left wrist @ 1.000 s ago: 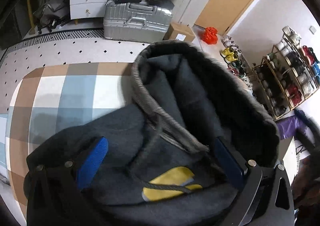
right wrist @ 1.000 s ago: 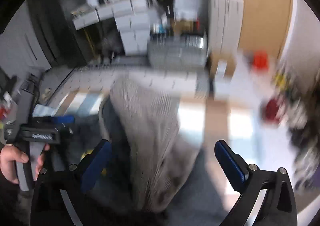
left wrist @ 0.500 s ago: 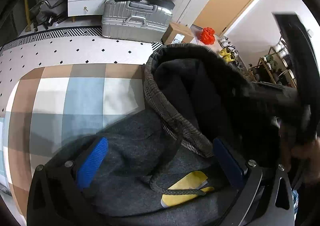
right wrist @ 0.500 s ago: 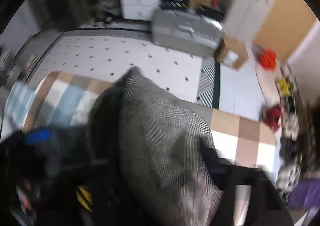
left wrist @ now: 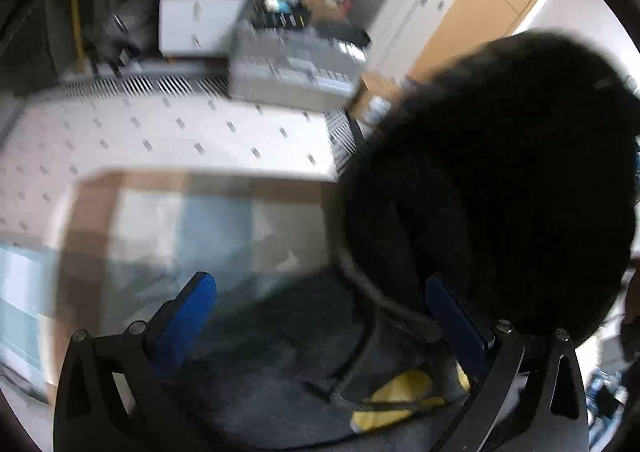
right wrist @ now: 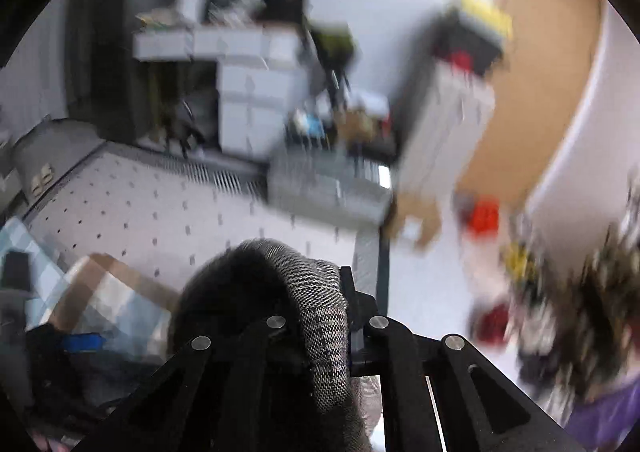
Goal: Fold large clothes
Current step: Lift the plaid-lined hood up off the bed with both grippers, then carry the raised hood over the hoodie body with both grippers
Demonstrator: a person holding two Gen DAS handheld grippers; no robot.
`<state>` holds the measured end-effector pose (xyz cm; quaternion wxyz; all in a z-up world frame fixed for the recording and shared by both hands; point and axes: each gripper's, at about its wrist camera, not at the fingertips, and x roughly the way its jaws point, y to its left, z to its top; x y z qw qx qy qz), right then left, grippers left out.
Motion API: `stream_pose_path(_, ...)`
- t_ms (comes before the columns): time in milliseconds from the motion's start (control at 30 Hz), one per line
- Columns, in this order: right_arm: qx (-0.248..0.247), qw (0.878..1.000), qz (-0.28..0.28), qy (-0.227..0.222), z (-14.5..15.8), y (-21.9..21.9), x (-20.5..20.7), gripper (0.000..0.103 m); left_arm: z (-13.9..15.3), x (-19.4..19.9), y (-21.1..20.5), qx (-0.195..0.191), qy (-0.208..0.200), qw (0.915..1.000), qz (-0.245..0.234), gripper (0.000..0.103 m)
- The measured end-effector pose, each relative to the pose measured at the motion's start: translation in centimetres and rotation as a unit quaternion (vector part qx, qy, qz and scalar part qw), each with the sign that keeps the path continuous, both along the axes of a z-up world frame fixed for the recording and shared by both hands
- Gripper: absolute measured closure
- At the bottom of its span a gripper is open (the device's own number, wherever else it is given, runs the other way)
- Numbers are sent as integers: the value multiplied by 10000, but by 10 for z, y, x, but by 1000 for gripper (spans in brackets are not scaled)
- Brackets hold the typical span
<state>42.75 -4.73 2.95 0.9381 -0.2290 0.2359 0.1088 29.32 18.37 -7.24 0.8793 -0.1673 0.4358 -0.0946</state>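
A dark grey hoodie [left wrist: 280, 352] lies on a checked blanket [left wrist: 200, 220], a yellow label [left wrist: 400, 396] showing at its neck. My left gripper [left wrist: 316, 286] hangs open just above the hoodie's chest, nothing pinched between its blue pads [left wrist: 192, 308]. The hood [left wrist: 500, 192] is raised and fills the right side of the left wrist view as a dark blurred mass. In the right wrist view my right gripper [right wrist: 320, 332] has its jaws closing tight on the hood's checked edge [right wrist: 316, 292], held up off the blanket [right wrist: 112, 292]. The left gripper's blue pad [right wrist: 82, 342] shows at lower left.
Beyond the blanket lies a white dotted rug [left wrist: 160, 132]. Behind it stand a silver suitcase [left wrist: 292, 72], white drawers [left wrist: 200, 12] and a cardboard box [left wrist: 376, 100]. A red item [right wrist: 484, 216] and blurred shoes [right wrist: 580, 292] sit on the floor at right.
The right gripper went from wide open to closed on the hood's edge and lifted it. In the left wrist view the hood has risen and swung up on the right.
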Motion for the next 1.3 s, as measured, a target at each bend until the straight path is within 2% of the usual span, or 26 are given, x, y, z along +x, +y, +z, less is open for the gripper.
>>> stream_pose_path(67, -120, 9965, 395, -720, 26, 7, -35, 94, 27, -15, 2, 11, -593, 9982, -49, 1)
stream_pose_path(167, 23, 9871, 992, -1257, 56, 4, -76, 93, 59, -34, -3, 251, -1210, 9920, -242, 1)
stream_pose_path(233, 157, 9821, 1417, -1227, 68, 2, -99, 93, 80, -43, -11, 345, -1385, 9891, -371, 1)
stream_pose_path(300, 2, 9797, 1563, -1258, 68, 4, -115, 93, 96, -49, -20, 209, -1509, 9868, -554, 1)
stream_pose_path(367, -78, 9813, 1568, -1117, 63, 1, -122, 93, 105, -58, -32, 230, -1673, 9831, -703, 1)
stream_pose_path(433, -135, 9811, 1587, -1096, 57, -5, -132, 94, 107, -64, -52, 920, -1762, 9784, -571, 1)
stream_pose_path(500, -69, 9802, 1591, -1180, 55, -13, -142, 93, 96, -63, -62, 1581, -1540, 9750, -252, 1)
stream_pose_path(533, -4, 9799, 1564, -1237, 54, -18, -148, 93, 92, -62, -63, 1610, -1481, 9756, -194, 1)
stream_pose_path(633, 28, 9758, 1618, -1469, 55, -35, -173, 93, 91, -68, -54, 1238, -1514, 9806, 101, 1)
stream_pose_path(833, 52, 9640, 2037, -1709, 56, -63, -226, 93, 121, -105, -38, 824, -2300, 9683, 521, 5)
stream_pose_path(900, 1, 9581, 2293, -1719, 50, -62, -249, 93, 124, -122, -37, 834, -2492, 9623, 706, 5)
stream_pose_path(933, -86, 9541, 2428, -1753, 45, -60, -264, 93, 124, -115, -35, 769, -2553, 9609, 742, 5)
stream_pose_path(1033, -411, 9437, 2792, -1727, 22, -59, -307, 93, 120, -149, -25, 565, -2719, 9563, 913, 5)
stream_pose_path(1100, -560, 9435, 2865, -1566, 3, -63, -327, 93, 110, -174, -20, 559, -2741, 9549, 997, 5)
stream_pose_path(1167, -696, 9461, 2866, -1340, -22, -71, -343, 93, 96, -191, -17, 525, -2590, 9600, 930, 5)
stream_pose_path(1233, -734, 9503, 2869, -960, -46, -79, -353, 93, 70, -213, -19, 494, -2259, 9706, 660, 5)
stream_pose_path(1300, -658, 9542, 2872, -522, -64, -88, -359, 93, 51, -211, -21, 456, -1872, 9803, 429, 5)
